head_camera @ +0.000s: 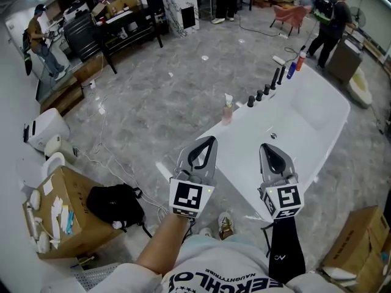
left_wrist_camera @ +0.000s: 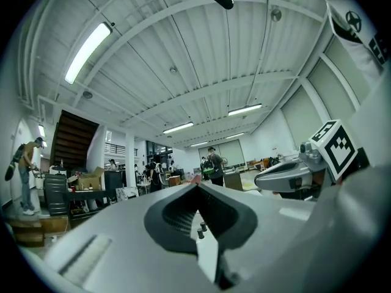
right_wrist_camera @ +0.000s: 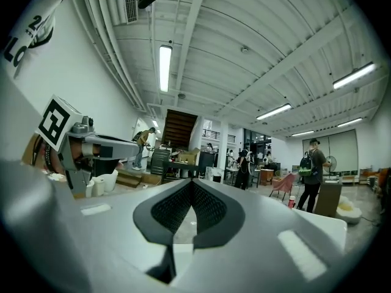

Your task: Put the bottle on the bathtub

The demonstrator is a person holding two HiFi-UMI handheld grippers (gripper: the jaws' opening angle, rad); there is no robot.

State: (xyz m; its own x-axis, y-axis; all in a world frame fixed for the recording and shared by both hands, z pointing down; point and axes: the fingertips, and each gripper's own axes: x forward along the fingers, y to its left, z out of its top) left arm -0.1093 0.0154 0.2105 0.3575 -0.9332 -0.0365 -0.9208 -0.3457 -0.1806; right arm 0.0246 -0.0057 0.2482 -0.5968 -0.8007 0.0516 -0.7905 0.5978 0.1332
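Grey marbled floor (head_camera: 165, 96) fills a large workshop-like hall, and a long white bathtub (head_camera: 317, 112) runs slantwise from the person's feet toward the upper right of the head view. On its near rim stands a pale pink pump bottle (head_camera: 228, 110), upright and untouched, well ahead of both grippers. Further along the same rim a row of small dark bottles (head_camera: 259, 95) leads to a blue bottle (head_camera: 291, 70) and a red bottle (head_camera: 300, 60) at the far end.

Both grippers are held out level above the near end of the tub, side by side and apart from each other. The left gripper (head_camera: 208, 145) has its jaws pressed together; in its own view (left_wrist_camera: 197, 191) the two dark ribbed pads meet at the tip with nothing between them. The right gripper (head_camera: 266, 150) looks the same: in its own view (right_wrist_camera: 191, 185) the pads touch at the tip and hold nothing. Neither gripper touches the tub or any bottle.

Left of the person's feet sit an open cardboard box (head_camera: 61, 215) and a black bag (head_camera: 113, 203). A person with a backpack (head_camera: 333, 20) stands beyond the far end of the tub, and another person (head_camera: 40, 41) stands at the left edge of the room near a black table (head_camera: 125, 29).
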